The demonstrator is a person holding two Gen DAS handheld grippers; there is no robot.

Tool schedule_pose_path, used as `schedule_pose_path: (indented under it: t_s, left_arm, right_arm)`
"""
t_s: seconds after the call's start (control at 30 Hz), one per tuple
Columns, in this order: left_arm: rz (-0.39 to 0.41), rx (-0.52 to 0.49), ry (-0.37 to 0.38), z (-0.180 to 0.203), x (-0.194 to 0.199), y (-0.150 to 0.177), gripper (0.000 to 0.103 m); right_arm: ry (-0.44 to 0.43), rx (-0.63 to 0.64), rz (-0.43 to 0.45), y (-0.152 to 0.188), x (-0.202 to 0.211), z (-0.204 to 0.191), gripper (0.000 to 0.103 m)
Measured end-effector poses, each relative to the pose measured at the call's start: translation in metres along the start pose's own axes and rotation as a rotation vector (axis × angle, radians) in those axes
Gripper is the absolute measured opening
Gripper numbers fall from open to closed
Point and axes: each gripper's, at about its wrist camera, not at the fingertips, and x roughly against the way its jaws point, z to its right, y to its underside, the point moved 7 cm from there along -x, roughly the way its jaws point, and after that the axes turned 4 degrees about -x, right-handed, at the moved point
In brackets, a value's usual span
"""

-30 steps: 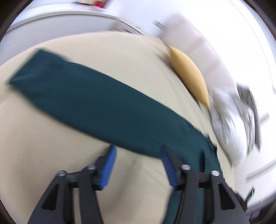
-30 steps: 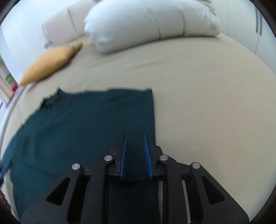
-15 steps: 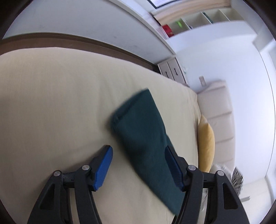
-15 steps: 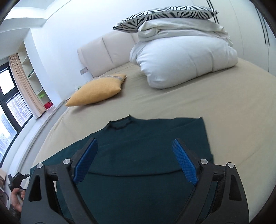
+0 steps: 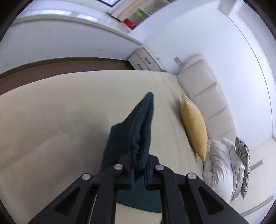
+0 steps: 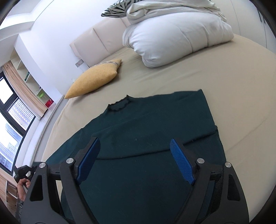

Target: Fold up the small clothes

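Note:
A dark green sweater [image 6: 155,120] lies flat on the beige bed [image 6: 241,89], collar toward the headboard, its right side folded in. My right gripper [image 6: 136,155] hovers above the sweater's middle; its jaws stand wide and are closing a little, with no cloth pinched between them. In the left wrist view my left gripper [image 5: 138,165] is shut on the sweater's sleeve [image 5: 138,124], which stands up bunched above the bed. The rest of that sleeve is hidden behind the fingers.
A yellow cushion [image 6: 93,81] lies near the headboard, also seen as the yellow cushion [image 5: 195,127]. A white duvet [image 6: 172,34] with a zebra pillow [image 6: 117,8] is piled behind. A person's hand [image 6: 21,185] shows at lower left. Drawers [image 5: 144,62] stand by the bed.
The left gripper closed on the sleeve end and raised it off the bed. The right gripper let go of the sweater's fold, opened wide and drew back above the garment.

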Motion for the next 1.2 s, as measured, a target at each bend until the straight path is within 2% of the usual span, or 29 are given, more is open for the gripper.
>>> schedule_pose_path:
  t_s: [0.13, 0.2, 0.23, 0.37, 0.53, 0.6, 0.63, 0.67, 0.73, 0.87, 0.93, 1.0, 1.07, 1.13, 1.17, 1.2]
  left_arm:
    - [-0.092, -0.294, 0.087, 0.127, -0.028, 0.057, 0.008]
    - [-0.135, -0.41, 0.125, 0.179, -0.044, 0.094, 0.008]
    - [-0.17, -0.466, 0.151, 0.208, -0.056, 0.123, 0.008]
    - [-0.291, -0.577, 0.204, 0.275, -0.096, 0.21, 0.008]
    - [-0.4, -0.698, 0.227, 0.324, -0.133, 0.304, 0.009]
    - [-0.428, -0.728, 0.214, 0.325, -0.136, 0.326, 0.016]
    - [-0.456, -0.743, 0.196, 0.323, -0.141, 0.337, 0.03]
    - [-0.48, -0.745, 0.183, 0.316, -0.14, 0.342, 0.052]
    - [-0.5, -0.731, 0.174, 0.304, -0.131, 0.34, 0.066]
    - [-0.462, -0.711, 0.229, 0.295, -0.101, 0.307, 0.078]
    - [-0.417, -0.69, 0.257, 0.283, -0.085, 0.284, 0.079]
    - [-0.373, -0.671, 0.238, 0.271, -0.079, 0.26, 0.079]
    - [-0.314, -0.637, 0.19, 0.244, -0.075, 0.223, 0.079]
    - [-0.282, -0.588, 0.147, 0.219, -0.076, 0.193, 0.077]
    - [-0.274, -0.558, 0.133, 0.207, -0.078, 0.181, 0.076]
    - [-0.267, -0.52, 0.114, 0.191, -0.08, 0.167, 0.074]
  right_arm:
    - [-0.019, -0.025, -0.009, 0.007, 0.007, 0.019, 0.08]
    - [-0.035, -0.03, -0.016, 0.011, 0.013, 0.029, 0.08]
    - [-0.043, -0.032, -0.02, 0.012, 0.015, 0.032, 0.08]
    - [-0.04, -0.033, -0.016, 0.016, 0.027, 0.052, 0.08]
    - [-0.035, -0.072, -0.007, 0.018, 0.037, 0.084, 0.08]
    - [-0.025, -0.094, -0.008, 0.018, 0.036, 0.098, 0.08]
    - [-0.02, -0.102, -0.01, 0.018, 0.034, 0.103, 0.08]
    - [-0.014, -0.112, -0.013, 0.018, 0.032, 0.108, 0.08]
    - [-0.006, -0.126, -0.029, 0.018, 0.025, 0.111, 0.08]
    - [-0.029, -0.106, -0.072, 0.015, 0.003, 0.098, 0.081]
    - [-0.058, -0.078, -0.1, 0.011, -0.012, 0.082, 0.081]
    - [-0.084, -0.047, -0.118, 0.004, -0.027, 0.063, 0.081]
    - [-0.119, -0.021, -0.141, -0.004, -0.047, 0.044, 0.081]
    - [-0.114, -0.024, -0.166, -0.011, -0.066, 0.031, 0.08]
    - [-0.127, -0.023, -0.183, -0.015, -0.078, 0.022, 0.078]
    - [-0.142, -0.013, -0.199, -0.018, -0.09, 0.012, 0.068]
